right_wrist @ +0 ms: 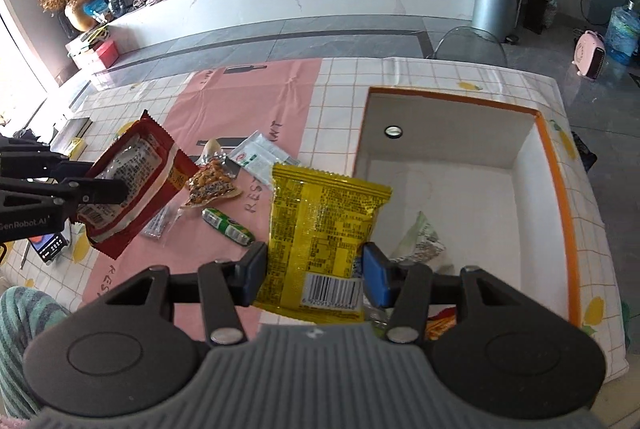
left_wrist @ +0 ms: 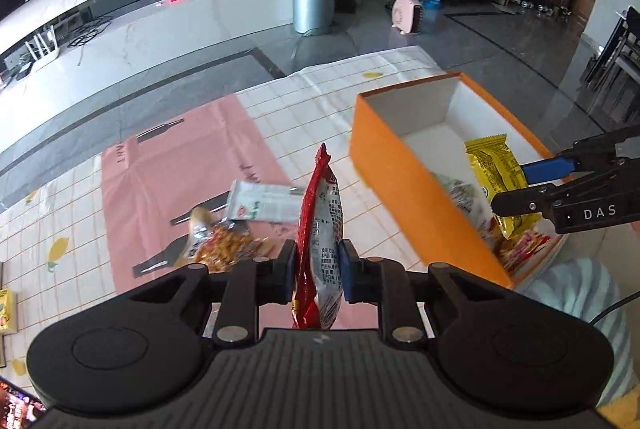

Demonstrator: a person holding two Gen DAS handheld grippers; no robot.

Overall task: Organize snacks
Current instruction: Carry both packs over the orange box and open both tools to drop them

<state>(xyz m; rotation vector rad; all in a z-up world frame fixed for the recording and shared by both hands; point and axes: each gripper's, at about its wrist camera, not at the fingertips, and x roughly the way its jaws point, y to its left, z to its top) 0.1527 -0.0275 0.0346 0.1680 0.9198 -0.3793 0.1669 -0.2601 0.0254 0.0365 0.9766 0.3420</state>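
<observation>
We carry two snacks at once: our left gripper (left_wrist: 316, 265) pinches a red packet (left_wrist: 320, 229) edge-on, its long axis running straight ahead, while our right gripper (right_wrist: 314, 269) pinches a yellow packet (right_wrist: 320, 229) flat and upright. The orange box (left_wrist: 384, 153) lies ahead and right of the left gripper; the right one hangs at its open rim, nearer. More packets (right_wrist: 212, 185) lie on the surface, left of it.
</observation>
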